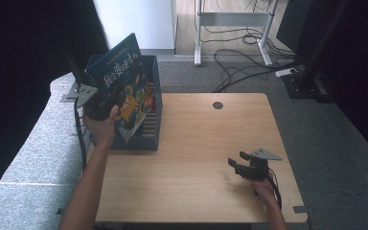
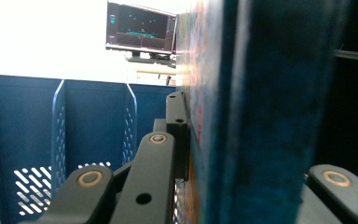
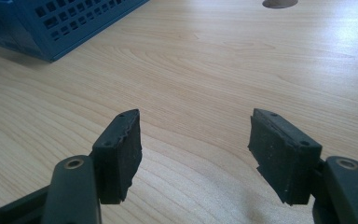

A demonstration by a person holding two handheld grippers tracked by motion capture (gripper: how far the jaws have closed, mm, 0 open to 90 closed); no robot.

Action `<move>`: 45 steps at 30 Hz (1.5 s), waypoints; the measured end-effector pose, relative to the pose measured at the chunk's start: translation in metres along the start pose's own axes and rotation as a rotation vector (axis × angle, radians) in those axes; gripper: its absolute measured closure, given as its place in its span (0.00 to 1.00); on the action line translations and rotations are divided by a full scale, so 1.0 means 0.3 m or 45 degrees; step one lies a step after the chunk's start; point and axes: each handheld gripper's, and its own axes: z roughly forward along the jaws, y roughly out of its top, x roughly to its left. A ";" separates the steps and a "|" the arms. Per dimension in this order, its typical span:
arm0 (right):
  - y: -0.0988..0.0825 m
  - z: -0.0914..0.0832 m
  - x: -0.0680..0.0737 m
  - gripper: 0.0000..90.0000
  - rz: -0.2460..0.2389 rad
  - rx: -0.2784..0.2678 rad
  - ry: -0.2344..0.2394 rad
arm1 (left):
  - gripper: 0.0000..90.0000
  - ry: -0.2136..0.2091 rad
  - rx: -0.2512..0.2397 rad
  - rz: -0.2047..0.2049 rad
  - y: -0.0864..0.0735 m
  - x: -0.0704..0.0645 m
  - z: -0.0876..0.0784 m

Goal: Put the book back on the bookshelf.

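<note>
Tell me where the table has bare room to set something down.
The table is bare from the blue file rack across to the right gripper, and back to the round cable hole. The near edge between the two forearms is free too. It is crowded at the far left, where the left gripper holds the picture book over the rack.

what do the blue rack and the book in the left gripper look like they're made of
Rack: probably moulded plastic, matt blue; its walls have slotted perforations. Book: glossy printed card cover over paper pages, seemingly; it shines and shows colourful artwork. The left gripper clamps it.
</note>
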 end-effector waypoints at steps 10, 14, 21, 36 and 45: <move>0.001 -0.006 -0.004 0.37 -0.003 0.002 -0.007 | 0.92 0.046 -0.010 0.004 -0.020 -0.006 0.044; 0.000 -0.006 -0.006 0.37 -0.005 0.002 -0.008 | 0.92 0.059 -0.010 0.006 -0.029 -0.010 0.062; 0.000 -0.007 -0.005 0.37 -0.003 -0.004 -0.009 | 0.92 0.075 0.000 0.011 -0.049 -0.014 0.090; -0.002 -0.005 -0.005 0.37 -0.010 0.002 -0.009 | 0.92 0.101 0.005 0.027 -0.080 -0.026 0.129; -0.002 -0.005 -0.006 0.37 -0.009 0.002 -0.011 | 0.92 0.104 0.028 0.025 -0.090 -0.020 0.140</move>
